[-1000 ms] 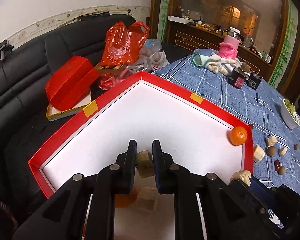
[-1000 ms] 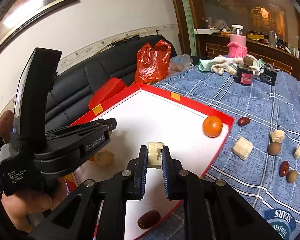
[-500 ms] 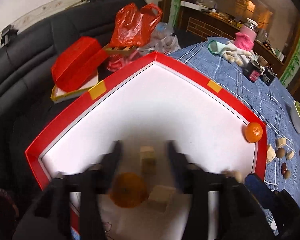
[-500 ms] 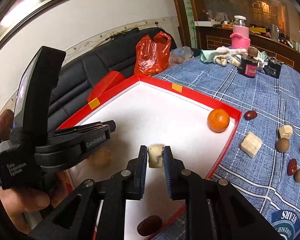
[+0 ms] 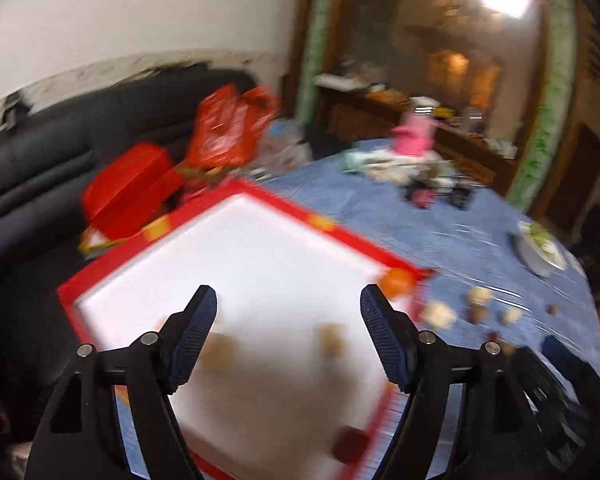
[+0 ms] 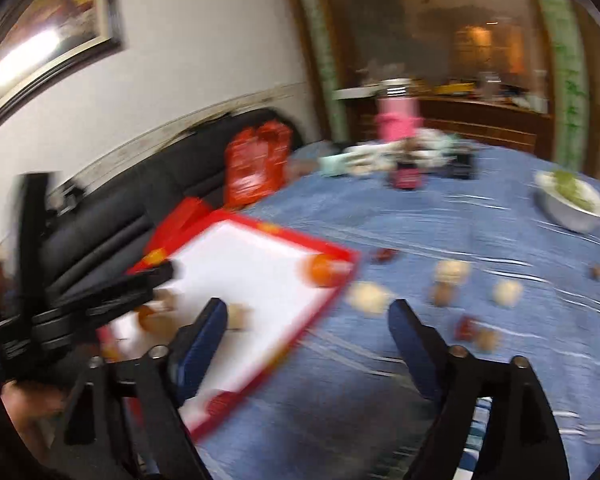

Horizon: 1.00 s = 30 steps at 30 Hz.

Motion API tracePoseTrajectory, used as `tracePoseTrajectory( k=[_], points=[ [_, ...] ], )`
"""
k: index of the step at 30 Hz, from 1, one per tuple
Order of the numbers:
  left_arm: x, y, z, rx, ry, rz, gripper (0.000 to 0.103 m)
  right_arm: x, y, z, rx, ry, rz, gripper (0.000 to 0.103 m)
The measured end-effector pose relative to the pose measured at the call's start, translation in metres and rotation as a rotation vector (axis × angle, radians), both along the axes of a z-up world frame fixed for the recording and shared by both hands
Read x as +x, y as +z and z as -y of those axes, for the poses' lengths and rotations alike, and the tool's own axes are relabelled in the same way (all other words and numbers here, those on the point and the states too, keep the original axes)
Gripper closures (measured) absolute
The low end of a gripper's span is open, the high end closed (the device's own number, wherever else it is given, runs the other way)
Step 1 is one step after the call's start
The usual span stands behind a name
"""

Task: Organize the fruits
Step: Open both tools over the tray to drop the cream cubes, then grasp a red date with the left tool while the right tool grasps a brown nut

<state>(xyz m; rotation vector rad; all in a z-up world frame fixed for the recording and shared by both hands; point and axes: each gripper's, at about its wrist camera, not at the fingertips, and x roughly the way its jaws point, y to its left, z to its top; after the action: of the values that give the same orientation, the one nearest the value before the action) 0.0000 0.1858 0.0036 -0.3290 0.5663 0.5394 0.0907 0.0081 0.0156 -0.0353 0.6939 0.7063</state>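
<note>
Left claw (image 5: 288,312): jaws opening wide, nothing between them, over the red-edged tray (image 5: 340,236).
Right claw (image 6: 306,320): jaws opening too, empty, over the blue tablecloth (image 6: 440,220) beside the tray.
Fruit in tray: an orange (image 5: 396,280) in the far corner, pale chunks (image 5: 330,338) nearer, a dark date (image 5: 350,444) by the near edge.
Fruit left: loose pieces (image 6: 452,272) on the cloth.
Doing it well: steady each claw, straddle one piece squarely, close gently so soft chunks don't crush.

Black two-finger tool (image 5: 288,312), dark blue ribbed pads (image 5: 384,344), silver screws
</note>
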Motion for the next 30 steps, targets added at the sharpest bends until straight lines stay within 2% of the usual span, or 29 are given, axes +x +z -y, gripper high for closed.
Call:
tracePoseTrajectory(
  k=[4, 7, 10, 12, 14, 16, 19, 23, 26, 27, 30],
  points=[
    [0.007, -0.001, 0.052, 0.023, -0.171, 0.035, 0.026, 0.025, -0.019, 0.052, -0.033, -0.165, -0.064, 0.013],
    [0.015, -0.009, 0.084, 0.054, -0.268, 0.008, 0.026, 0.039, -0.034, 0.080, -0.056, -0.255, -0.117, 0.013],
    [0.021, -0.014, 0.098, 0.068, -0.316, -0.017, 0.026, 0.041, -0.037, 0.088, -0.059, -0.256, -0.117, 0.013],
    [0.023, -0.013, 0.100, 0.069, -0.321, -0.016, 0.026, 0.045, -0.037, 0.080, -0.098, -0.238, -0.096, 0.014],
    [0.025, -0.012, 0.099, 0.067, -0.311, -0.019, 0.026, 0.053, -0.039, 0.068, -0.130, -0.220, -0.104, 0.023],
    [0.025, -0.011, 0.098, 0.062, -0.305, -0.018, 0.026, 0.059, -0.046, 0.062, -0.163, -0.209, -0.119, 0.039],
    [0.021, -0.015, 0.098, 0.059, -0.299, -0.024, 0.026, 0.073, -0.056, 0.052, -0.199, -0.212, -0.144, 0.053],
    [0.027, -0.019, 0.100, 0.049, -0.316, -0.035, 0.026, 0.090, -0.067, 0.049, -0.190, -0.205, -0.201, 0.062],
    [0.035, -0.022, 0.108, 0.063, -0.342, -0.052, 0.026, 0.093, -0.070, 0.049, -0.186, -0.197, -0.206, 0.073],
    [0.038, -0.023, 0.110, 0.067, -0.348, -0.058, 0.026, 0.092, -0.069, 0.050, -0.171, -0.194, -0.212, 0.079],
    [0.051, -0.023, 0.116, 0.054, -0.368, -0.073, 0.026, 0.092, -0.062, 0.064, -0.127, -0.225, -0.197, 0.079]
  ],
)
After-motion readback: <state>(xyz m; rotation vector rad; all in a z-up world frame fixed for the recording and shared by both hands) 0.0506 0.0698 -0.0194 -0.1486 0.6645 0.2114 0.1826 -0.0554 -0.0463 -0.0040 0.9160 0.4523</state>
